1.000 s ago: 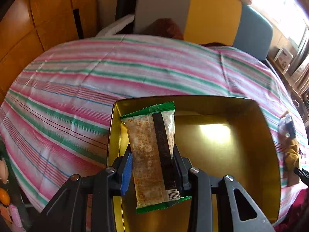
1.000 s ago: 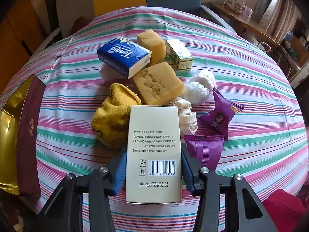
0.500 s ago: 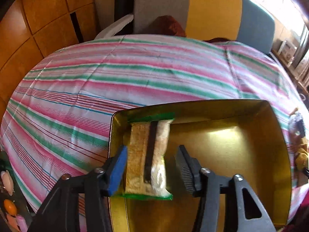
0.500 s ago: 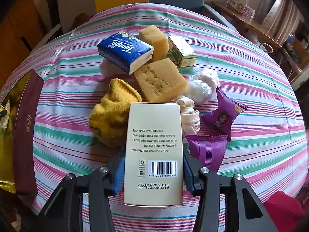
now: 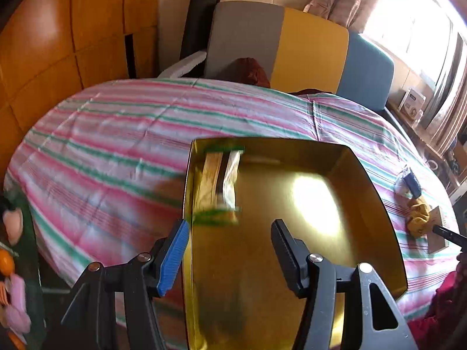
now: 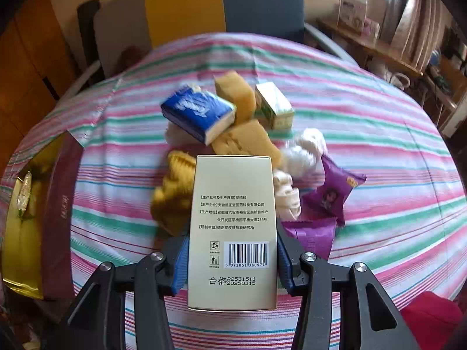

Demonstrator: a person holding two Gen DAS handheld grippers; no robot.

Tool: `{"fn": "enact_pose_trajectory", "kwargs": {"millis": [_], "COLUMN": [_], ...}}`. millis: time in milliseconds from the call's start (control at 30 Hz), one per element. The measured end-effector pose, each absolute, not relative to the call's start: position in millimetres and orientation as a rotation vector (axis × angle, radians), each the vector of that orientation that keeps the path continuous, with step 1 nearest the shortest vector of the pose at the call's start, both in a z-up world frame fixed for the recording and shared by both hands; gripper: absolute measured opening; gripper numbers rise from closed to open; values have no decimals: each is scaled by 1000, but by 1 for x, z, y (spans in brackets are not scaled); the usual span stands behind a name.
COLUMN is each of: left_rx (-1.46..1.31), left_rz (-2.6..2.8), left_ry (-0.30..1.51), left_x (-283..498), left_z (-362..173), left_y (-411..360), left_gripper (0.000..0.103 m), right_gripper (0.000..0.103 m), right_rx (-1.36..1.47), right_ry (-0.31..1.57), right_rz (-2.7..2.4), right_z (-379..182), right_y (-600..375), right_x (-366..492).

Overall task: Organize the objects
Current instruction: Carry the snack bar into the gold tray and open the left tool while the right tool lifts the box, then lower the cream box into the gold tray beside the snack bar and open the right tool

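A round table under a pink-, green- and white-striped cloth (image 6: 364,122) fills both views. On its left side sits a gold tin (image 5: 335,157), its maroon outer wall (image 6: 59,210) showing from the right wrist camera. A snack bar in a green-edged wrapper (image 5: 219,183) lies flat in the tin's far left corner, free of the left gripper (image 5: 229,250), whose jaws stand wide apart with nothing between them, above the tin's near part. The right gripper (image 6: 232,258) is clamped on a tall cream box (image 6: 233,233) with a barcode, held above the cloth near the table's centre. Just beyond the box lies a heap — a blue tissue pack (image 6: 198,112), two tan sponges (image 6: 248,141), a yellow sock (image 6: 172,192), a small green-and-cream carton (image 6: 274,106), white cloth bundles (image 6: 303,148) and two purple snack packets (image 6: 329,197), all touching or overlapping.
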State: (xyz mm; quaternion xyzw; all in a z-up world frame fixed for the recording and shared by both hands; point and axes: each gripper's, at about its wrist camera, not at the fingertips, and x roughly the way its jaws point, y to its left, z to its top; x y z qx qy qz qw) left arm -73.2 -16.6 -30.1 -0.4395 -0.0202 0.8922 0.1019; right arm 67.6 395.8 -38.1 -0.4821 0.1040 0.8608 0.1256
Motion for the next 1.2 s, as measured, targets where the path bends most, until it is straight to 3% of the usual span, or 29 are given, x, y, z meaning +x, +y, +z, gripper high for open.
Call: {"fn": "enact_pose_trajectory", "kwargs": {"millis": [267,533,767,967,1200], "left_rx": [-1279,-1277,-1287,-1292,-1301], "left_rz": [2667,2744,2779,2774,2770], "left_ry": [-74,-141,-168,-245,-263], "left_x": [-58,-56,-52,-52,-52], "left_z": [-33,-27,-27,-32,-36], "left_y": [-34,-71,-101,-113,-113], "left_gripper": [59,59,59,59,59], "right_gripper": [50,50,50,50,53], "right_rx": [-1308,-1440,-1836,-2025,-2077], "right_ry": [327,249,216,273,528], "right_rz": [2629,2935,2965,2815,2747], "right_z": [-3,26,-18,-63,-81], "right_y": [358,224,76,5,-18], "right_x": [80,43,-18,-57,-73]}}
